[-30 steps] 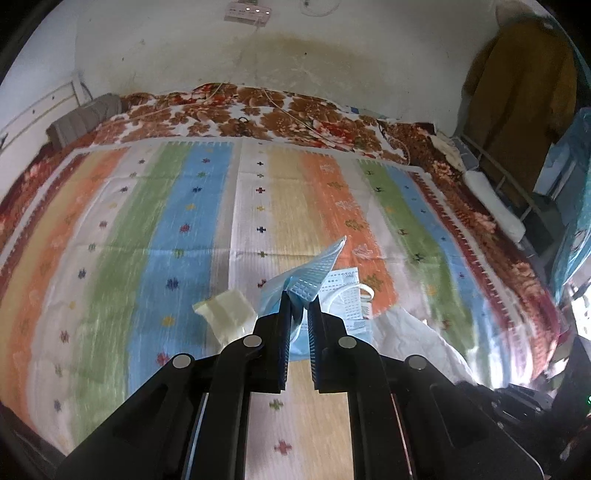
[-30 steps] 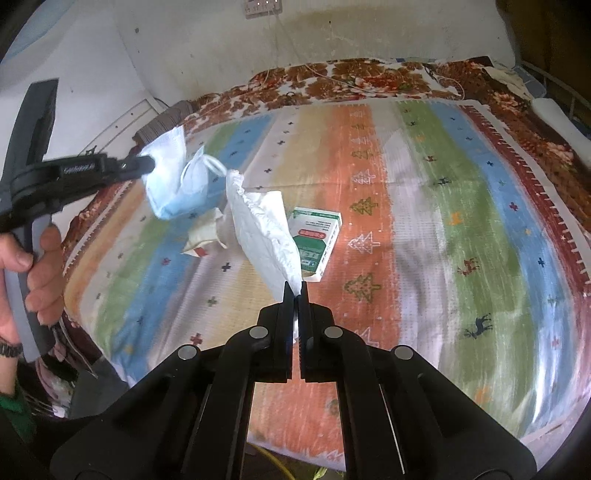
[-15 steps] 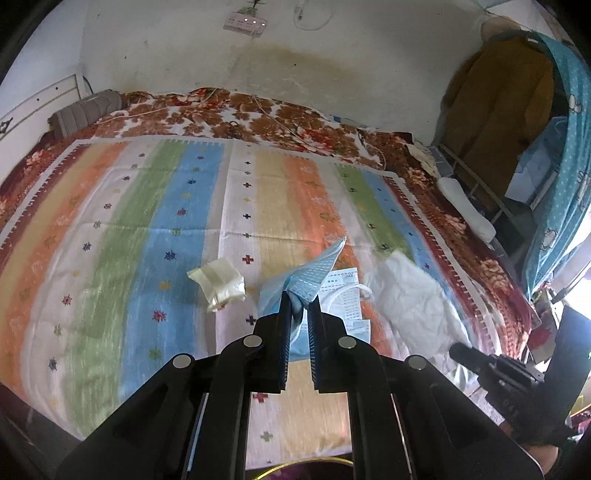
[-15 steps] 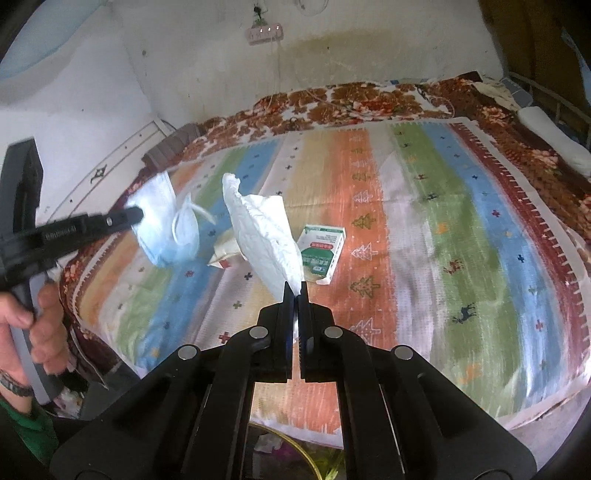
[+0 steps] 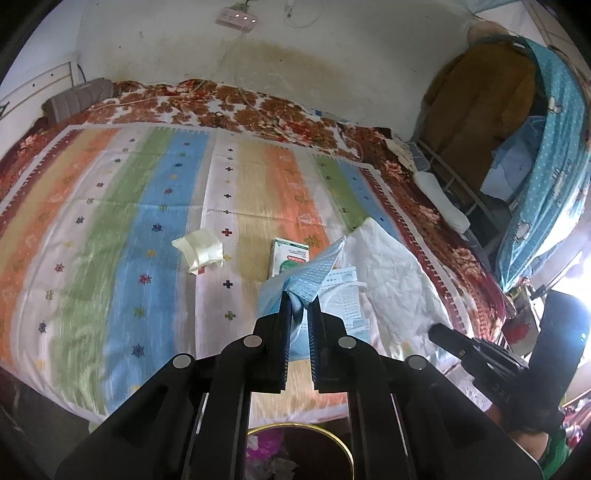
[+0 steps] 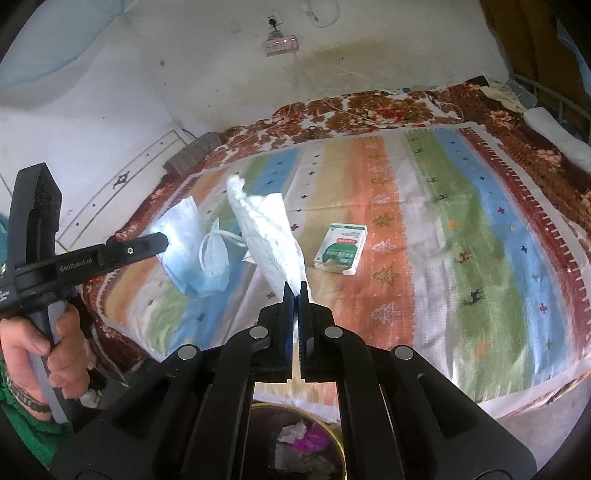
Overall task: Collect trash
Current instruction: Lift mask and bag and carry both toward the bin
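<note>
The left gripper (image 5: 299, 301) is clamped on a blue mask (image 5: 314, 273), its jaws nearly together with the crumpled fabric bunched between them. The mask hangs clear of the bed; in the right wrist view it (image 6: 192, 254) droops from the left gripper's tip (image 6: 162, 242), white ear loops dangling beside it. A hand (image 6: 48, 354) grips that tool's handle at the left edge, with a green sleeve (image 6: 26, 428) below it.

The right gripper (image 6: 294, 290) is closed tight on the lower corner of a white wrapper (image 6: 269, 236), which stands up stiffly from the fingers, tilted left, lifted off the bed. In the left wrist view the same wrapper (image 5: 391, 273) spreads out to the right of the mask, with the right gripper's tip (image 5: 437, 330) at its lower edge.

Beyond the held items, a green and white box (image 6: 341, 249) lies flat on the striped blanket (image 6: 461, 221), on an orange stripe, apart from both grippers. A crumpled cream paper (image 5: 201, 249) lies on the blanket to the left of the box (image 5: 288, 256), well apart from it.

Below both grippers, off the near edge of the bed, sits a dark bin (image 6: 341, 448) with a gold rim; pink and white scraps show inside it. The bin (image 5: 343, 448) appears in the left view too, directly under the fingers.

A floral bedspread (image 5: 221, 107) runs along the far side against a stained wall (image 5: 332, 55) with a power strip (image 5: 236, 16).
</note>
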A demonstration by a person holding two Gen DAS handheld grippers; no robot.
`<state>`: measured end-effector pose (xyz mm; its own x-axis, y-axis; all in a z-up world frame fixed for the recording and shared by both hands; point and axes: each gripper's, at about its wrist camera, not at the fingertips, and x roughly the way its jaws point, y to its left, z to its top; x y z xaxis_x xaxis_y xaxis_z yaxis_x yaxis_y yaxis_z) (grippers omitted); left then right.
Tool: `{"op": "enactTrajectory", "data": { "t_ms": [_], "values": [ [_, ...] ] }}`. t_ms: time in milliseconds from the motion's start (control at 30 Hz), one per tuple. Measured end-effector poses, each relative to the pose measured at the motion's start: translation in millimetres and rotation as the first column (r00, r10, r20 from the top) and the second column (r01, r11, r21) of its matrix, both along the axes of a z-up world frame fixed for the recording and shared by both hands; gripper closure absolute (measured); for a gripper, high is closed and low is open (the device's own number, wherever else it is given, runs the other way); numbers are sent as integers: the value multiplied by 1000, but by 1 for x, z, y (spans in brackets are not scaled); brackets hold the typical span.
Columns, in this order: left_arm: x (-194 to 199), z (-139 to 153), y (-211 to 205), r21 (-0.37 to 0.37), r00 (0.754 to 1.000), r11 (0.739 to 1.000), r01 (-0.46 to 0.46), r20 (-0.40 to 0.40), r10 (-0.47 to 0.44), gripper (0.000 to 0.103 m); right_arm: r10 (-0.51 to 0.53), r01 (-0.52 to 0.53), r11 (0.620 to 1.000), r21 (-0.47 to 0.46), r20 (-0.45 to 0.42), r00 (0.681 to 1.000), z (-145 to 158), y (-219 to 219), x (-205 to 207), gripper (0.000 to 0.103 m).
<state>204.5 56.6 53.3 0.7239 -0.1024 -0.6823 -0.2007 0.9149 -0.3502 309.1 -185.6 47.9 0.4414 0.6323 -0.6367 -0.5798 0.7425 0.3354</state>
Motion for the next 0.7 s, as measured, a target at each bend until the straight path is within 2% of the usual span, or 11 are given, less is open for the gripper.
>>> {"op": "enactTrajectory", "data": {
  "t_ms": [467, 700],
  "values": [
    [-50, -14, -18, -78, 998, 996, 41, -49, -45, 95, -15, 14, 999, -44, -40, 999, 3, -23, -36, 102],
    [-67, -16, -37, -54, 994, 994, 96, -45, -99, 95, -7, 3, 997, -78, -56, 998, -4, -23, -64, 102]
  ]
}}
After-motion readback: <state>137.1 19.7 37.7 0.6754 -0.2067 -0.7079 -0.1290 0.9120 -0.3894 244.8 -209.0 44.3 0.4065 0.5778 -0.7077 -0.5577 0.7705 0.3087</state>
